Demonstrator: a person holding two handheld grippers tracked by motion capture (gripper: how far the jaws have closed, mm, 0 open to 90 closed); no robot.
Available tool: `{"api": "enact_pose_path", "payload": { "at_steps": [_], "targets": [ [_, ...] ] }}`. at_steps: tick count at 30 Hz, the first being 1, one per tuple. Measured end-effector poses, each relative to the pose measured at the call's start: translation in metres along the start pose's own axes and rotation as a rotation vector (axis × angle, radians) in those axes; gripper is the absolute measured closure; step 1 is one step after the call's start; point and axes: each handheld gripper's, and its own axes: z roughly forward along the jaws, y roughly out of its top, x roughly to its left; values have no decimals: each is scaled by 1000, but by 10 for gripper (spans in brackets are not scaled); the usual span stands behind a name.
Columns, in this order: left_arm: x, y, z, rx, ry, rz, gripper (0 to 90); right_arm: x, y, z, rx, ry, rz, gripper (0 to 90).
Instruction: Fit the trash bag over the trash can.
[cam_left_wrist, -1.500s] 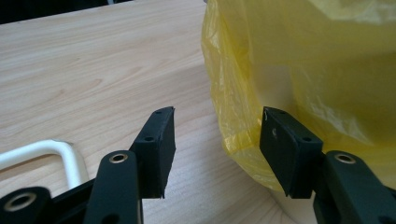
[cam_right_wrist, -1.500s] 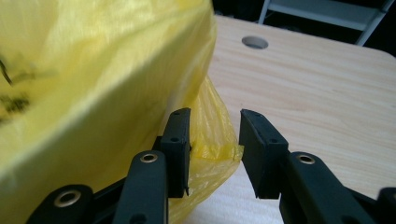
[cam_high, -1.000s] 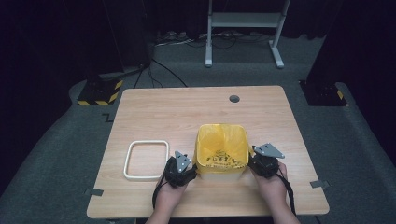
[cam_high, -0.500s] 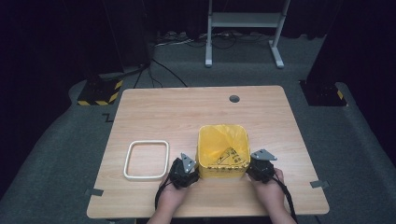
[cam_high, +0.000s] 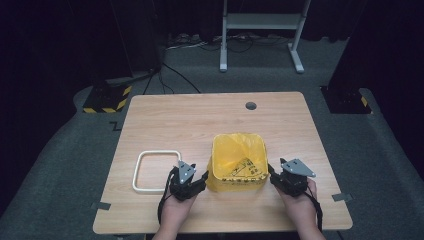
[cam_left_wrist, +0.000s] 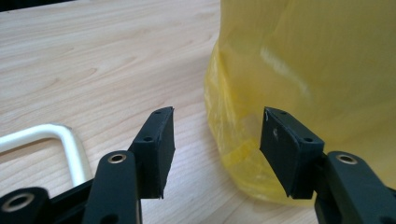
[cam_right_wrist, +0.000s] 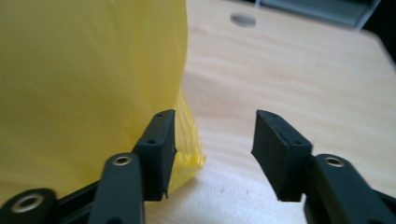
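A bin lined with a yellow bag (cam_high: 239, 162) stands on the wooden table (cam_high: 200, 120), near its front edge. My left gripper (cam_high: 200, 179) is at the bin's near left corner, open. In the left gripper view (cam_left_wrist: 215, 135) the bag's loose lower fold (cam_left_wrist: 243, 154) lies beyond the gap, and the pads do not press on it. My right gripper (cam_high: 272, 175) is at the bin's near right corner. Its jaws have just been opening, and in the right gripper view (cam_right_wrist: 212, 135) nothing is between them. The bag (cam_right_wrist: 88, 84) bulges beside its left jaw.
A white square frame (cam_high: 157, 152) lies flat to the left of the left gripper, its rounded corner (cam_left_wrist: 70, 144) close to the left jaw. The tabletop has a round hole (cam_high: 251, 106) at the back. A metal stand (cam_high: 260, 35) and cables are on the floor behind.
The right gripper has drawn a little off the bin's right side toward the near corner. The left gripper has shifted slightly at the bin's left corner. The bin has stayed in place.
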Motion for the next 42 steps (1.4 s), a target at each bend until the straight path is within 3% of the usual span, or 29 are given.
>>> {"api": "enact_pose_path", "payload": {
  "at_steps": [5, 8, 14, 21, 26, 32, 35, 42],
  "targets": [
    [-12, 6, 10, 16, -14, 22, 453, 9, 3, 0, -40, 54, -31, 442],
    [-16, 9, 18, 24, -41, 20, 458, 5, -2, 2, -32, 39, -33, 447],
    [-42, 25, 43, 36, -83, 90, 437, -30, -13, 0, -7, 6, -1, 400],
    [-68, 41, 69, 38, -135, 111, 421, -68, -24, -12, 3, -46, 15, 389],
    [-78, 48, 79, 40, -145, 130, 419, -84, -28, -16, 0, -64, 34, 381],
    [-76, 50, 83, 43, -139, 134, 413, -87, -29, -12, 8, -69, 47, 385],
    [-72, 47, 79, 51, -97, 185, 383, -88, -29, -12, 14, -74, 68, 336],
    [-32, 28, 47, 38, -36, 140, 326, -92, -35, -17, 41, -92, 89, 303]
  ]
}}
